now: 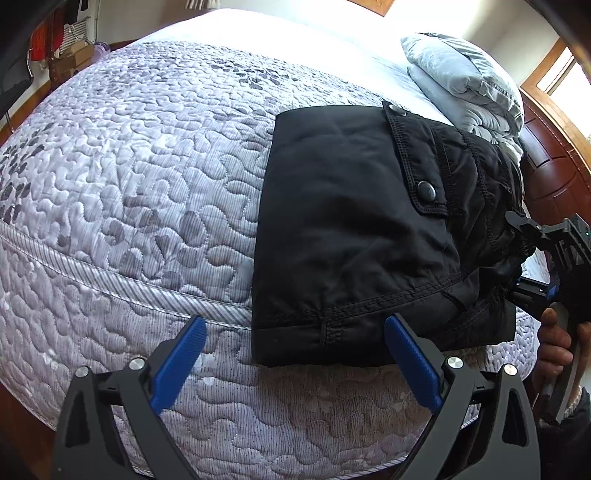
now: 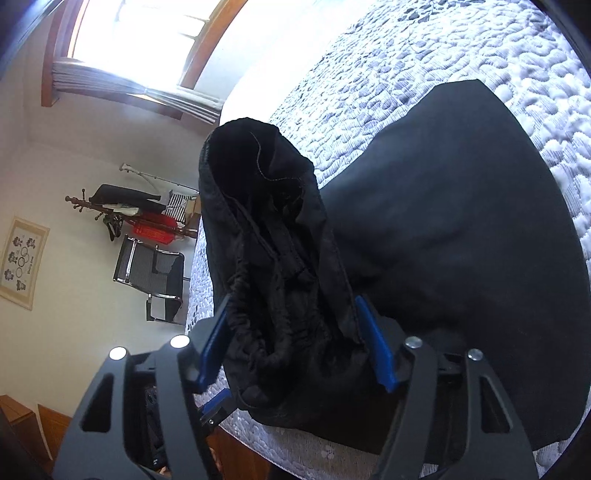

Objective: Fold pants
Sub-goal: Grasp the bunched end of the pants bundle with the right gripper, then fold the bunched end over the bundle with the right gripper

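Black pants (image 1: pixel 351 229) lie folded in a thick stack on the quilted grey bed (image 1: pixel 129 155), near its front edge, with a snap-button pocket flap on top. My left gripper (image 1: pixel 295 328) is open and empty, its blue pads (image 1: pixel 184 354) spread wide just in front of the pants' hem. My right gripper (image 2: pixel 291 325) is shut on the bunched elastic waistband end of the pants (image 2: pixel 280 280) and holds it raised off the bed. The right gripper also shows in the left wrist view (image 1: pixel 532 232) at the right end of the pants.
A folded grey blanket (image 1: pixel 465 81) lies at the far right of the bed by the wooden headboard (image 1: pixel 554 173). A chair (image 2: pixel 151 273), a coat rack with clothes (image 2: pixel 125 210) and a window (image 2: pixel 147 33) are beyond the bed.
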Available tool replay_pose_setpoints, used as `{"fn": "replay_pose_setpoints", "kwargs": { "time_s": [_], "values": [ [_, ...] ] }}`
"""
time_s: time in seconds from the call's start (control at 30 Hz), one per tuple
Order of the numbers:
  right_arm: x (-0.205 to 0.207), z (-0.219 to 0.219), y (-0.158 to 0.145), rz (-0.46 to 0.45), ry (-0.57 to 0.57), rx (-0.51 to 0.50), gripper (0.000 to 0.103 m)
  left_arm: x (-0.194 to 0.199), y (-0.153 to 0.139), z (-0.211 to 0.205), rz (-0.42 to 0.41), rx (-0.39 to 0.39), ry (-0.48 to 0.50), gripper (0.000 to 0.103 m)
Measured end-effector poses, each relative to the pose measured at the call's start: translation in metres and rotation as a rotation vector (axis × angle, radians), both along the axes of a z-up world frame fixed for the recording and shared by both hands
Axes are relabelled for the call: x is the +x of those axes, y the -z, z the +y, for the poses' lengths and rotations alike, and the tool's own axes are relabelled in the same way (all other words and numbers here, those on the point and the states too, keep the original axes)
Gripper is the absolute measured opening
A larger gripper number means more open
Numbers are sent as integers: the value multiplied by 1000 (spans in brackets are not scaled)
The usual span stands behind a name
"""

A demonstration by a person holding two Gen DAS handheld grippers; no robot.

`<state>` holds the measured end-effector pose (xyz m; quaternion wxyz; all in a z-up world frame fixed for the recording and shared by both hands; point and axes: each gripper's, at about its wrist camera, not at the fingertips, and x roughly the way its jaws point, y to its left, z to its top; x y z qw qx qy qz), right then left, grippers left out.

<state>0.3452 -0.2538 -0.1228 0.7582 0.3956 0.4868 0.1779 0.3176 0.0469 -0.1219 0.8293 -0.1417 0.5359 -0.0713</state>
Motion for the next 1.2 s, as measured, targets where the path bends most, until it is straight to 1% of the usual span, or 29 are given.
{"fn": "replay_pose_setpoints", "kwargs": {
  "time_s": [0.03, 0.07, 0.1, 0.2, 0.3, 0.57, 0.8, 1.03, 1.2],
  "values": [
    [0, -1, 0, 0, -3, 2, 51, 0, 0, 0, 0, 2, 1, 98],
    [0, -1, 0, -5, -7, -1, 41, 1, 0, 0, 1, 4, 2, 98],
    [-1, -2, -2, -12, -12, -6, 34, 1, 1, -1, 2, 5, 3, 98],
    [-3, 0, -7, -32, -25, -25, 26, 3, 3, -1, 11, 2, 3, 98],
    [-6, 4, -17, -58, -33, -36, 24, 4, 3, -1, 14, 0, 1, 98],
    [-9, 12, -45, -96, -60, -22, 23, 2, -5, 2, 2, 0, 6, 98],
    [-9, 26, -76, -137, -106, -30, 23, -2, -14, 9, -6, -21, -6, 98],
    [-11, 34, -105, -176, -138, -31, 23, -9, -29, 26, -37, -46, -50, 98],
    [-15, 25, -122, -196, -137, -48, 23, -9, -37, 33, -51, -48, -76, 98]
  ]
}}
